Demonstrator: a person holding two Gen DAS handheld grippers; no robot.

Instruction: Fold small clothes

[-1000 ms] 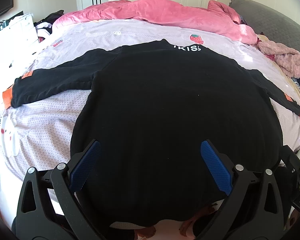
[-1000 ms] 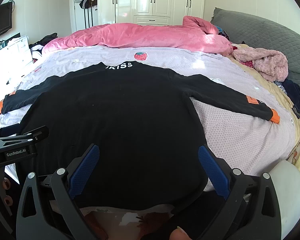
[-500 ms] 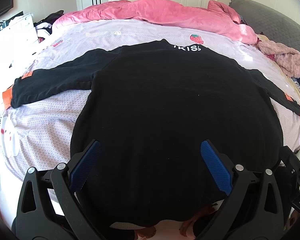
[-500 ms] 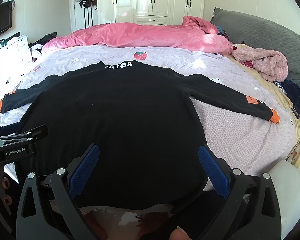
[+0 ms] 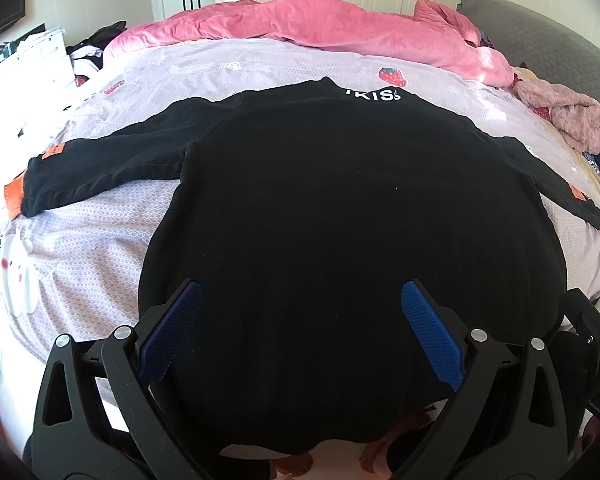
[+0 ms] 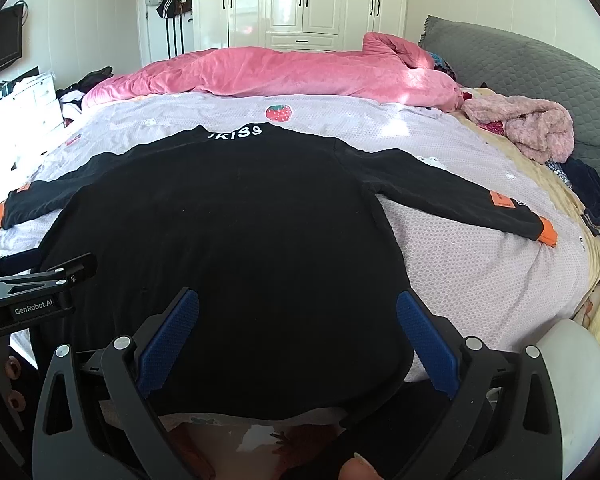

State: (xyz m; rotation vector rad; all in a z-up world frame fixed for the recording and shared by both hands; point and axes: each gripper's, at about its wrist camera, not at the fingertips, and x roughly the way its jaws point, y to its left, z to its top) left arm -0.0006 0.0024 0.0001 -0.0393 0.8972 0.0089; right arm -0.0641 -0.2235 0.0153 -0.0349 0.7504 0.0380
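A black long-sleeved top lies flat on a bed, back side up, with both sleeves stretched out to the sides. White letters run across its collar at the far end, and each cuff ends in an orange band.

The left gripper hovers over the near hem of the top, its two blue-padded fingers spread wide apart with nothing between them. The left sleeve runs out ahead and to the left of it. The top's body fills the space straight ahead.

The right gripper hangs over the same hem, further toward the right side of the top, and its fingers are also spread wide and hold nothing. The right sleeve reaches ahead and to the right of it, an orange patch showing near the cuff. The black frame of the left gripper shows at this view's left edge.

Beyond the collar, a strawberry print marks the pale lilac bedsheet. Further off, a pink quilt is heaped across the bed. A fluffy pink garment sits far ahead to the right, beside a grey headboard. White wardrobes stand against the back wall.
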